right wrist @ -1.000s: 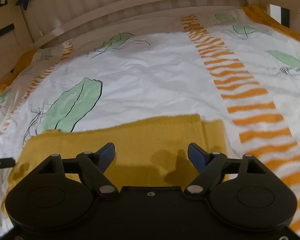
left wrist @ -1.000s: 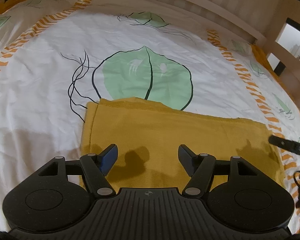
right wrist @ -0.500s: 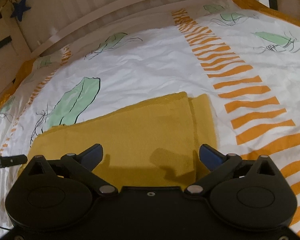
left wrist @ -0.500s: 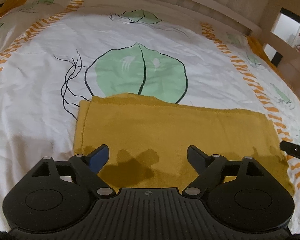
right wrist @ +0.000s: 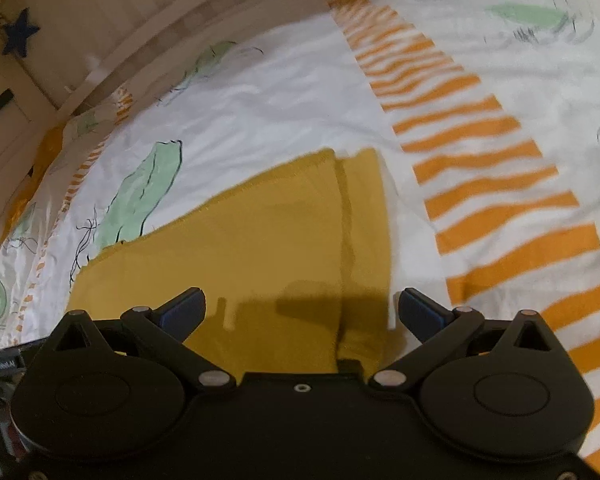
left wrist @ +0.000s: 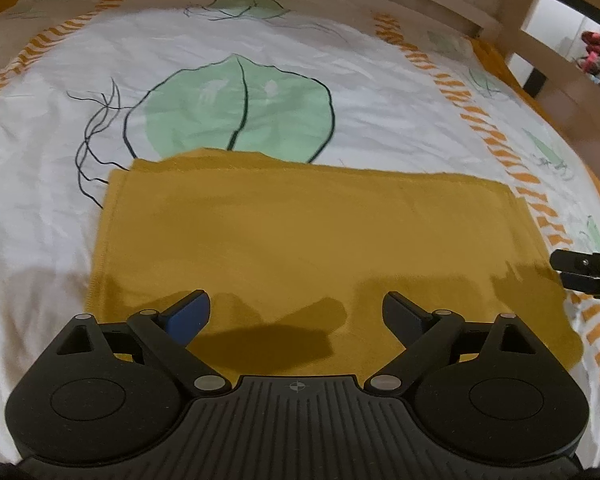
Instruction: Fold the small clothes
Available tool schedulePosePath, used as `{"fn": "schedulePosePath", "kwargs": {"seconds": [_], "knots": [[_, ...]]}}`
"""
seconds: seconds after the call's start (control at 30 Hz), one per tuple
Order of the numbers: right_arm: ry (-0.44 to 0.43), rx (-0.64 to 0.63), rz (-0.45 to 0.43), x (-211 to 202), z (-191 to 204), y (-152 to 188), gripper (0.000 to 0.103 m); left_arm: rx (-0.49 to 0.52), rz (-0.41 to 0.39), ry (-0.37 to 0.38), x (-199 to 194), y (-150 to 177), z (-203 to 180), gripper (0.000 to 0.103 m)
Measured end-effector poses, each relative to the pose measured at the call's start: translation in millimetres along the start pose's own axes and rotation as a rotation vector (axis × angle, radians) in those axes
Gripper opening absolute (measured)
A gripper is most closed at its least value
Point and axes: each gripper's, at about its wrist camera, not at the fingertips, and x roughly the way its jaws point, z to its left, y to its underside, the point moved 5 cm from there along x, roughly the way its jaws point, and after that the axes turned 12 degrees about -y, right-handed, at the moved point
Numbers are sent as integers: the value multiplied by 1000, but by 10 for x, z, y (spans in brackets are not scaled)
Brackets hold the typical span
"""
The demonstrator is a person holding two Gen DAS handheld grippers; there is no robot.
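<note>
Half yellow cloth (left wrist: pixel 308 240) hidden; blurry.

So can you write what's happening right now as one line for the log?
step: folding | cloth: yellow, flat on bed | left gripper: open, just widened, holds nothing | right gripper: open, just widened, holds nothing

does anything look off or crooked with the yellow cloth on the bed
Slightly. On the mustard cloth, the right wrist view shows the top layer stopping short of the right edge, leaving a strip of the under layer showing, so the fold is not edge to edge. Nothing looks torn or spilled on the bedsheet.
</note>
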Motion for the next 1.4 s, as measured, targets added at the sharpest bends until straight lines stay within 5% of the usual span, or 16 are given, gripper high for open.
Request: {"fn": "schedulePosePath", "kwargs": {"seconds": [0.43,0.93,1.4], "knots": [[-146,222,8,73,-284,-13,103,-22,34,-17,110,10,-108,94],[-116,162,53,112,-221,-27,103,-50,31,-101,481,-509,-428,94],[-133,185,53,120,-240,-42,103,6,72,-221,713,-531,-538,103]]}}
